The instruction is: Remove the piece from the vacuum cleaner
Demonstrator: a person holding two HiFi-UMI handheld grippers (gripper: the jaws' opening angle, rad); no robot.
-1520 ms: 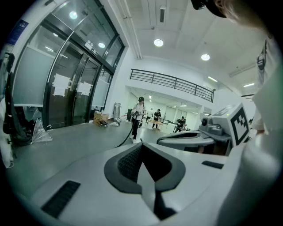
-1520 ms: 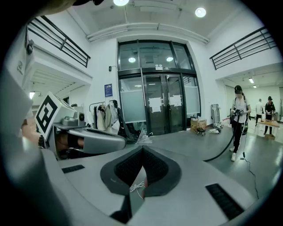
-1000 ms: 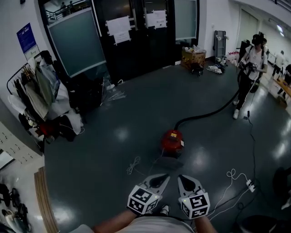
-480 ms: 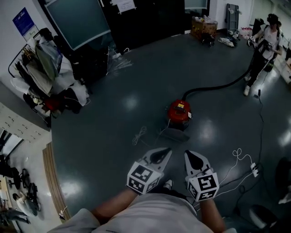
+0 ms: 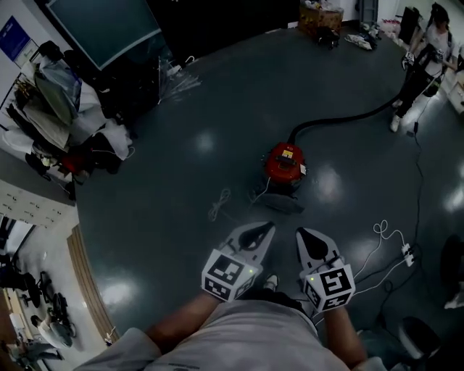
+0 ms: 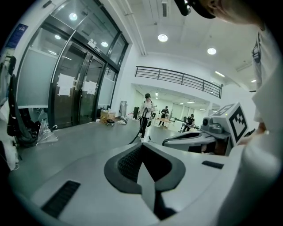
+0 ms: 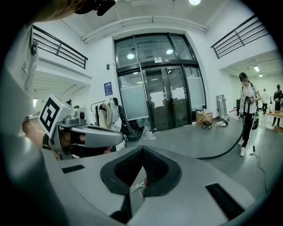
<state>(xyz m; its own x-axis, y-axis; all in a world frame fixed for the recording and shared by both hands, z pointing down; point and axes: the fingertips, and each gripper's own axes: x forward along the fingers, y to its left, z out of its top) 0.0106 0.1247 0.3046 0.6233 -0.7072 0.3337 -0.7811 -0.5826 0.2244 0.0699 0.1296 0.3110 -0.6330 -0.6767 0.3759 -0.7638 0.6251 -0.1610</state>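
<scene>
The red canister vacuum cleaner (image 5: 284,165) stands on the dark floor in the head view, ahead of both grippers. Its black hose (image 5: 341,119) runs up and right to a person (image 5: 428,51), who also shows in the right gripper view beside the hose (image 7: 225,152). A flat dark grey piece (image 5: 279,203) lies against the vacuum's near side. My left gripper (image 5: 268,227) and right gripper (image 5: 299,232) hang side by side near my body, well short of the vacuum. Both are shut, with nothing between their pads. In the gripper views the left gripper (image 6: 140,146) and right gripper (image 7: 142,149) show jaws meeting.
A loose white cord (image 5: 217,204) lies left of the vacuum. A white cable with a power strip (image 5: 406,253) lies to the right. A clothes rack and piled bags (image 5: 61,109) fill the left side. A cardboard box (image 5: 319,14) stands near the dark glass doors (image 7: 170,103).
The head view has tipped further down and moved closer, so the vacuum sits higher and nearer. Both grippers stay shut and side by side.
</scene>
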